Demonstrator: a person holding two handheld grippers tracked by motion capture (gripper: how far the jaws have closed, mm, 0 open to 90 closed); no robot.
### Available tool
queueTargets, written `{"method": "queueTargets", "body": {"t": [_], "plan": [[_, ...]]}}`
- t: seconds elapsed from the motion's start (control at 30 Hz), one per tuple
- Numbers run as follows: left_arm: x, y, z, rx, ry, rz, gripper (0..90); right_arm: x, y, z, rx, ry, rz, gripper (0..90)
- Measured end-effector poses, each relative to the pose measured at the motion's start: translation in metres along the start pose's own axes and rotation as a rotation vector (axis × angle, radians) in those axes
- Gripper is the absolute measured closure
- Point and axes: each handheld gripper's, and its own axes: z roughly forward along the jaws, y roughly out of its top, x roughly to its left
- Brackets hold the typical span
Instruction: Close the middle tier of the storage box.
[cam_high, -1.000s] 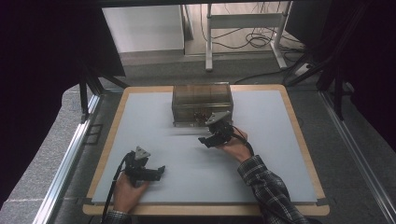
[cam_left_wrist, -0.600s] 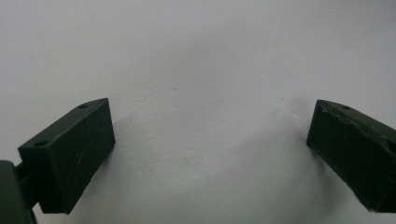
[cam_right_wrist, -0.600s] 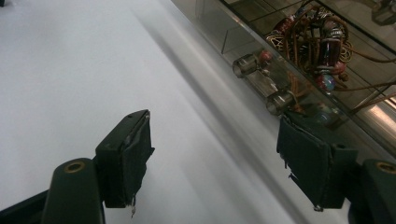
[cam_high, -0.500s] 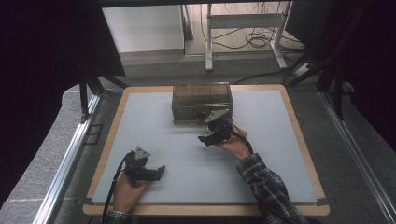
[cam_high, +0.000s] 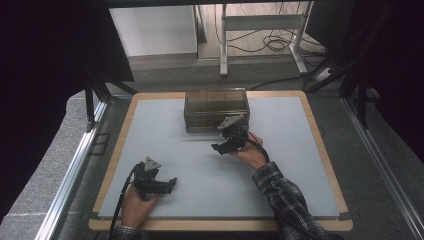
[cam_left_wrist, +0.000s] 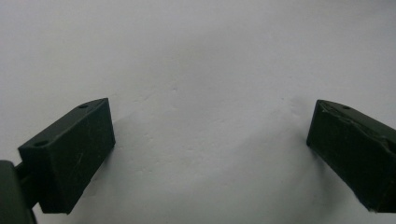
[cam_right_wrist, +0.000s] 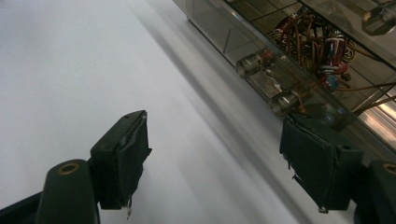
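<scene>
1. Here, the right gripper (cam_high: 218, 146) has just been widening its jaws, with nothing between them.
2. Just beyond it, the clear box (cam_high: 216, 109) of small parts (cam_right_wrist: 322, 44) sits mid-table at the far edge.
3. The left gripper (cam_high: 171, 182) rests agape on the bare table (cam_high: 150, 120).

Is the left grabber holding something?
No, the left gripper has its jaws wide apart with nothing but the bare white table between them.

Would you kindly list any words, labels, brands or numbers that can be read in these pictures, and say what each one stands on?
None can be read.
The clear box shows no label.
The red parts inside it, among coiled wires, carry bands too blurred to read.
The right gripper and left gripper bear no print on their open jaws.
</scene>
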Motion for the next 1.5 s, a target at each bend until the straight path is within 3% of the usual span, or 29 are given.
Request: {"method": "queueTargets", "body": {"t": [1.5], "plan": [[0.000, 0.000, 0.000, 0.000, 0.000, 0.000, 1.3, -0.015, 0.009, 0.014, 0.002, -0.030, 0.006, 22.9]]}}
